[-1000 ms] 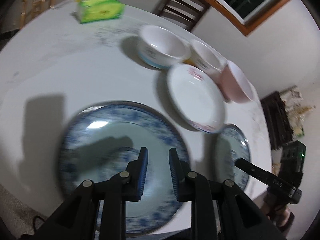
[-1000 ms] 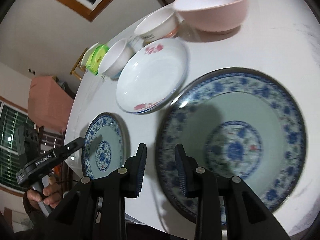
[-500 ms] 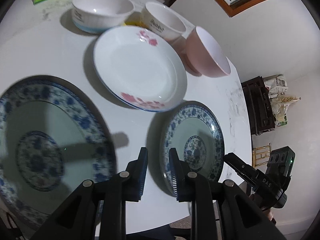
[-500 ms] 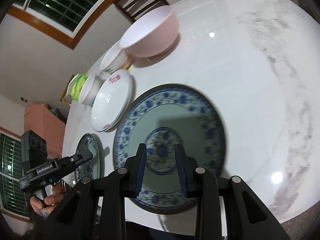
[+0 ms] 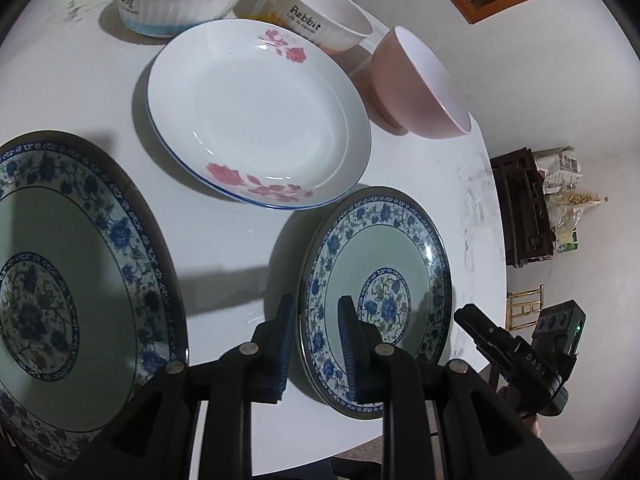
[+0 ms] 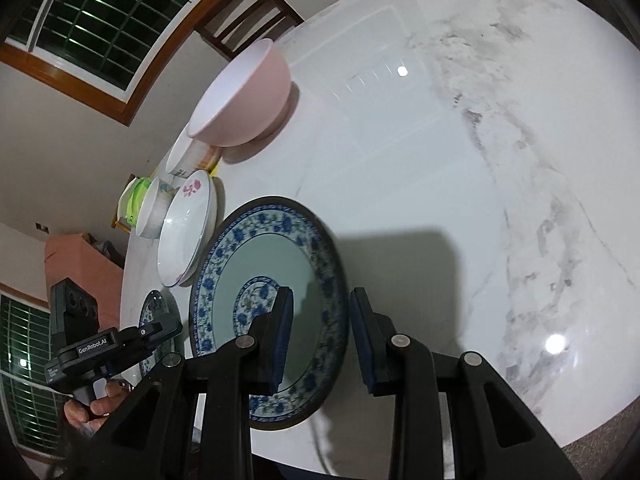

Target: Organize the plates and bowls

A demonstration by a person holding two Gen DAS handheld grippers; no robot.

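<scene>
On the white tabletop (image 5: 240, 240) I count three plates: large blue plate (image 5: 60, 280), floral plate (image 5: 256, 120), small blue plate (image 5: 380, 292). Three bowls (image 5: 420, 88) sit behind. Left gripper (image 5: 314, 344) and right gripper (image 6: 320, 340) hover, jaws slightly spread, empty.

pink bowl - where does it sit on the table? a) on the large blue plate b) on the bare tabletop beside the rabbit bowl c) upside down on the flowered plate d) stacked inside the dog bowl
b: the pink bowl stands upright on the bare white table, right next to the Rabbit bowl, with nothing under or inside it.
</scene>
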